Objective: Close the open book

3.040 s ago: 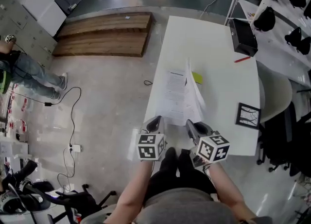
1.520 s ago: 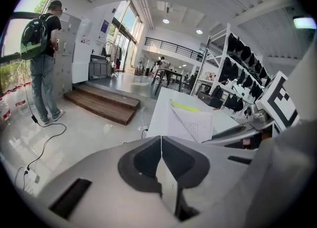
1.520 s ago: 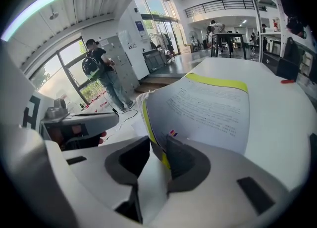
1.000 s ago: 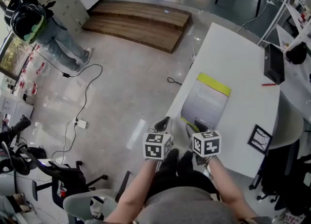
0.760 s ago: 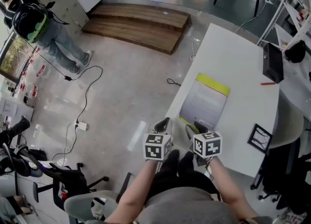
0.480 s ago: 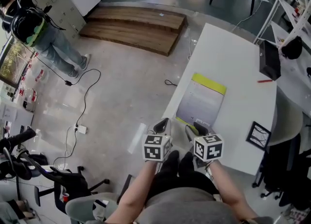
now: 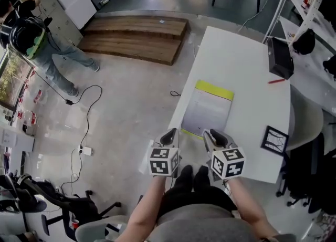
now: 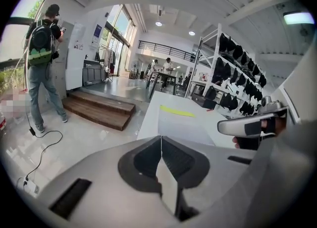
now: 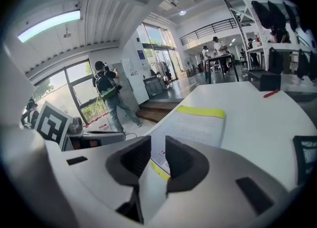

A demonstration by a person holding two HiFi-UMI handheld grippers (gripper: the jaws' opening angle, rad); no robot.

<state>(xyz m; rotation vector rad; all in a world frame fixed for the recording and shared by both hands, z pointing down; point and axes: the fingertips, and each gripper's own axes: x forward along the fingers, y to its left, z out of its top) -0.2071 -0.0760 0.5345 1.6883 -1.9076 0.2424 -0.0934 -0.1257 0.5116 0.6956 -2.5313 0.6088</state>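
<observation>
The book (image 7: 207, 111) lies closed and flat on the white table (image 7: 247, 78), grey cover up, with a yellow band along its far edge. My left gripper (image 7: 169, 136) hangs off the table's near left corner, jaws shut together with nothing in them (image 8: 159, 140). My right gripper (image 7: 215, 137) hovers just over the book's near edge. Its jaws have just been closing, and a narrow gap still shows between them with nothing in it (image 9: 157, 155). Through that gap I see the book (image 9: 198, 125) beyond.
A black box (image 7: 280, 57), a red pen (image 7: 276, 81) and a small framed picture (image 7: 274, 140) sit on the table's right side. A wooden platform (image 7: 134, 39) and a person with a backpack (image 7: 31, 46) are on the floor to the left. Shelving runs along the right.
The book, open with pages standing three seconds ago, now lies closed. Over the last second my right gripper lifted off its near edge and its jaws narrowed. The left gripper stayed put.
</observation>
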